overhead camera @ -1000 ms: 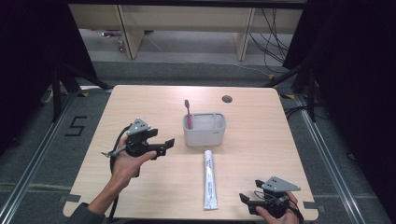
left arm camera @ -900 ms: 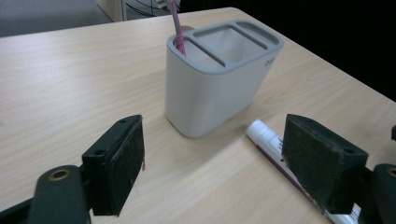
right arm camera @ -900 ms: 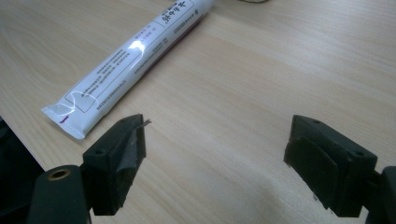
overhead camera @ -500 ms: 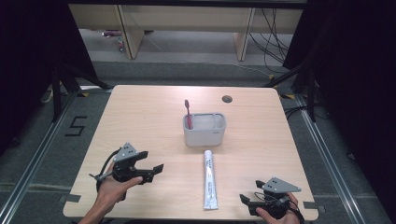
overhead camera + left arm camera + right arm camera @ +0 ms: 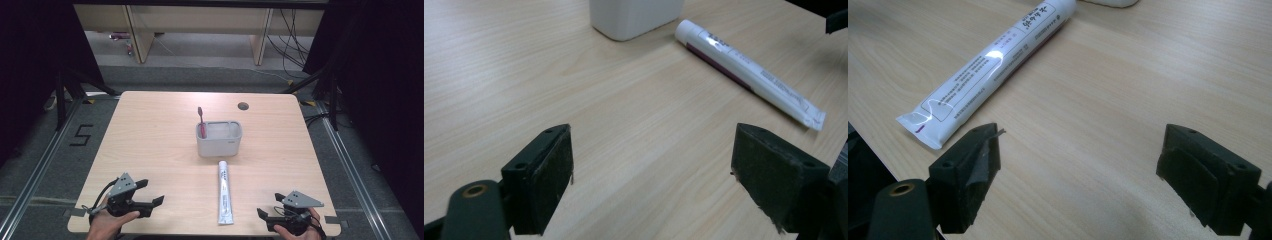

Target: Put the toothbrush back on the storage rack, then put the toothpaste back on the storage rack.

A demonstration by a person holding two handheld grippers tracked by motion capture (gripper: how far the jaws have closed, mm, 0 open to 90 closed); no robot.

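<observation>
Toothpaste tube (image 5: 224, 192), glossy white and flattened at its crimped end, lies lengthwise at lower centre of the pale wood-grain counter (image 5: 150, 130), just below the grey bin (image 5: 218, 139). Left claw (image 5: 150, 192) and right claw (image 5: 266, 216), both spread and empty, flank it near the bottom edge over bare wood.

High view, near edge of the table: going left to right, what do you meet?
Left hand-held gripper, jaws open and empty → toothpaste tube lying flat → right hand-held gripper, jaws open and empty.
</observation>
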